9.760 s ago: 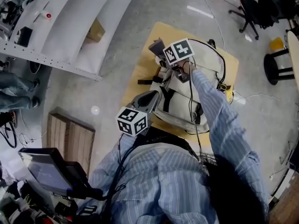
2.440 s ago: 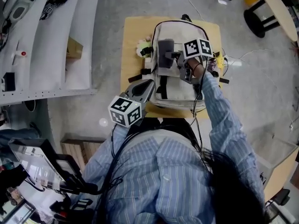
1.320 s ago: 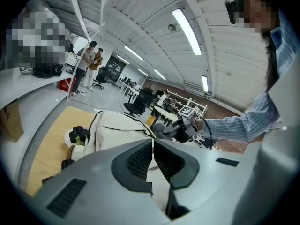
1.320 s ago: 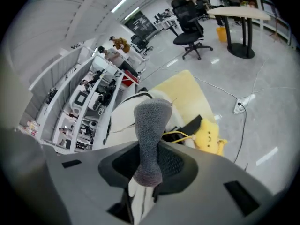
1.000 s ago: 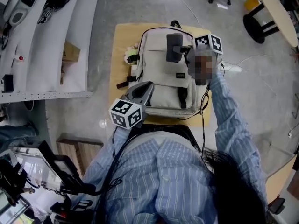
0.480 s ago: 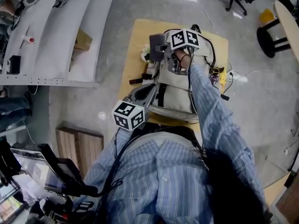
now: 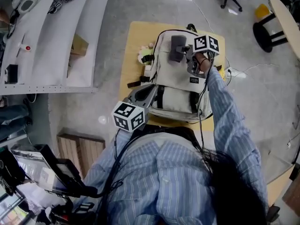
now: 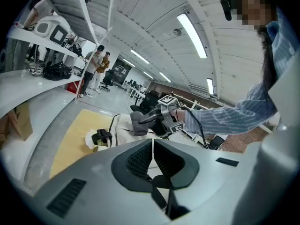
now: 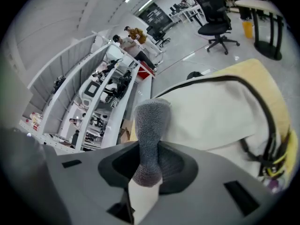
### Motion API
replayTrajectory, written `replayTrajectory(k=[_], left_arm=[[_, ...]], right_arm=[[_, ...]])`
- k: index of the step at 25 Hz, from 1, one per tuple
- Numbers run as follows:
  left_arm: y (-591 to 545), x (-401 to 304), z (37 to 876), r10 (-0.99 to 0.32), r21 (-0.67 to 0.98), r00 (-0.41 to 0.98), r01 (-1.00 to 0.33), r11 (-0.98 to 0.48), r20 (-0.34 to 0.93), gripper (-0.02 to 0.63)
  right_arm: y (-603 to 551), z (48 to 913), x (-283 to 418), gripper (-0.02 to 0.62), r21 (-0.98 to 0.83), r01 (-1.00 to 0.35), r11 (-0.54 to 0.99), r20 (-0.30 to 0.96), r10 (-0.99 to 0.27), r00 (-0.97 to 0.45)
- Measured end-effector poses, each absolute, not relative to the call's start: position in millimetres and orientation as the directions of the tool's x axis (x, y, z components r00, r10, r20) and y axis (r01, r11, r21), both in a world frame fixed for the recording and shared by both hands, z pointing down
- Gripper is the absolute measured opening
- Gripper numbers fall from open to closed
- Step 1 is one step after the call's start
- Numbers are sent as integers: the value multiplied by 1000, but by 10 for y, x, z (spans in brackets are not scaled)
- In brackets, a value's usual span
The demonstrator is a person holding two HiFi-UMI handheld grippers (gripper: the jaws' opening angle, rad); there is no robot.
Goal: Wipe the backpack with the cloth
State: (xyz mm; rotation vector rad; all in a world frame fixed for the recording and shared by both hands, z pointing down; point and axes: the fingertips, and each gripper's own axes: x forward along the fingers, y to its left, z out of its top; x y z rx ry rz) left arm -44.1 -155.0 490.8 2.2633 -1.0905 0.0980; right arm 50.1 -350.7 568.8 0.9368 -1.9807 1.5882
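Note:
A cream backpack lies flat on a small wooden table. My right gripper is over its upper part, shut on a folded grey cloth that rests on the fabric. In the right gripper view the cloth stands up between the jaws of the right gripper, with the backpack beyond it. My left gripper hovers at the backpack's near left corner, shut and empty. From the left gripper I see the backpack and the cloth.
Small white and green items and a black strap lie on the table left of the backpack. Cables trail off its right side. White shelving with a cardboard box runs along the left. A stool stands far right.
My right gripper has slid the cloth from the backpack's upper left edge rightward onto its upper middle. The left gripper has stayed at the near left corner.

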Motion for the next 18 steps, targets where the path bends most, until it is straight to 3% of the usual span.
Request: replayTrajectory(k=[11, 18], left_arm=[[-1627, -9, 4877, -591, 490, 738, -667, -562, 327, 14], [-1683, 192, 4949, -566, 491, 752, -654, -576, 337, 14]], right_arm=[[-3395, 5708, 2268, 101, -601, -796, -74, 758, -371, -537], [-3253, 5859, 2886, 101, -587, -789, -180, 779, -391, -490]])
